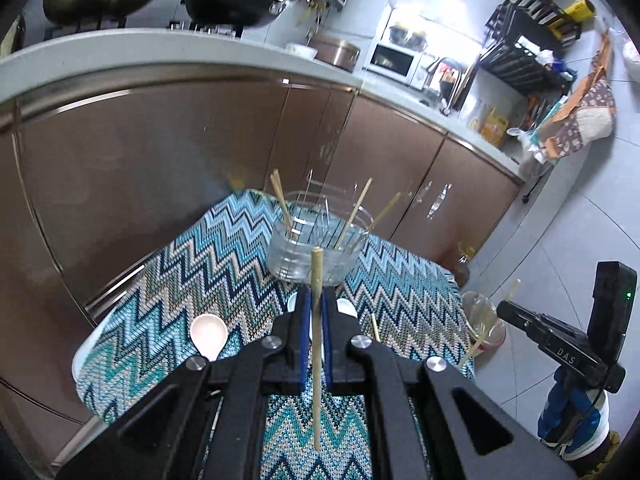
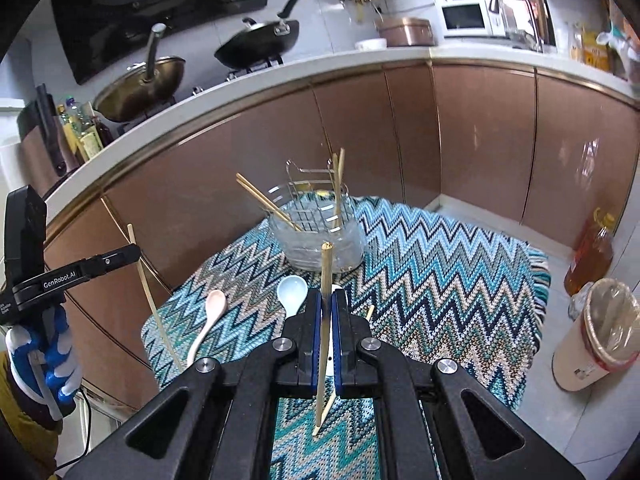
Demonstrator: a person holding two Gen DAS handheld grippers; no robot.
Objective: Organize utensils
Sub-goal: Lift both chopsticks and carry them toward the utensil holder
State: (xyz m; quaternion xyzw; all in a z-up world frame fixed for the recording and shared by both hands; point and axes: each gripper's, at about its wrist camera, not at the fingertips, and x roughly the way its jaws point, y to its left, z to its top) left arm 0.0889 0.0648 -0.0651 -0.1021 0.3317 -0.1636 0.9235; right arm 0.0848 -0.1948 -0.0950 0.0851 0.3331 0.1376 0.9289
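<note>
Both grippers lifted, one chopstick each.

Left gripper (image 1: 316, 300) jaws pinching a chopstick (image 1: 317, 344); right gripper (image 2: 327, 300) jaws pinching another chopstick (image 2: 325, 320) (both near upright), above the zigzag mat (image 2: 440, 272), short of the clear holder (image 2: 320, 236) with more chopsticks inside.

Legible markings, two entries. White lettering "DAS" stood on the side of the black right-hand claw (image 1: 507, 312), seen from the left wrist camera. White lettering "GenRobot.AI" stood on the arm of the black left-hand claw (image 2: 134, 251), seen from the right wrist camera. Smaller print beneath it was unreadable.
</note>
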